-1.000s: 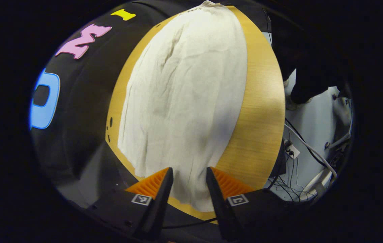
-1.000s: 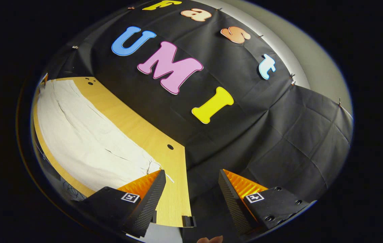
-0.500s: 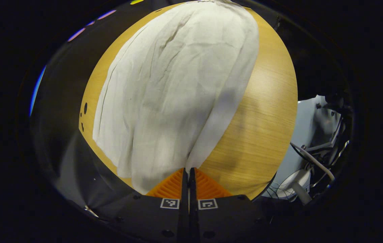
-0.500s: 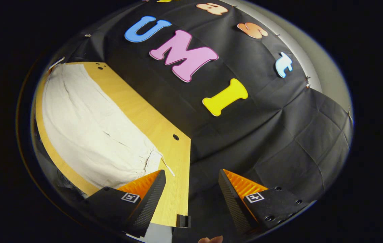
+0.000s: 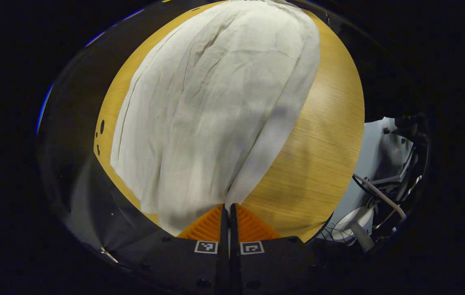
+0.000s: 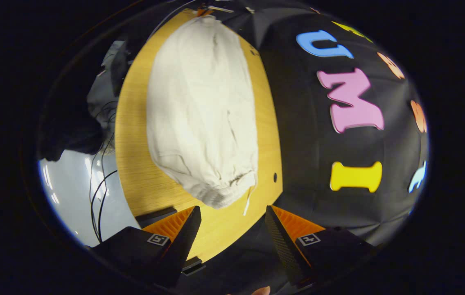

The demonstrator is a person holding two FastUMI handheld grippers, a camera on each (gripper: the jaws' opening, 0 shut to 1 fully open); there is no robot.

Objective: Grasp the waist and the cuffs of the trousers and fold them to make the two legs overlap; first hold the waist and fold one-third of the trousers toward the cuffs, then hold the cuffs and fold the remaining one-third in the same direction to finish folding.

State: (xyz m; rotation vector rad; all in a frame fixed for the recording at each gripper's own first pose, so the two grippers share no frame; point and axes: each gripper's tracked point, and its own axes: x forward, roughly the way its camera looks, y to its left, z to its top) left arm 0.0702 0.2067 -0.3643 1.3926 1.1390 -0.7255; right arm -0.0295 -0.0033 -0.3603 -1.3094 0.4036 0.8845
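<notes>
Left tongs [image 5: 227, 207]: we are finding the fingers pressed together on the near edge of the trousers [image 5: 216, 106], pinching a fold of the pale cloth. Right tongs [image 6: 232, 213]: we are finding them gaping wide, holding nothing, hovering just short of the gathered waist [image 6: 224, 188] and its loose drawstring [image 6: 248, 200]. We are noting the trousers lying lengthwise on the wooden table [image 5: 322, 155]. Cables [image 5: 380, 192] are trailing over the pale floor [image 6: 68, 192] beside the table, well apart from the cloth.

Cream trousers [image 5: 216, 106], wood-grain table [image 5: 318, 164]
</notes>
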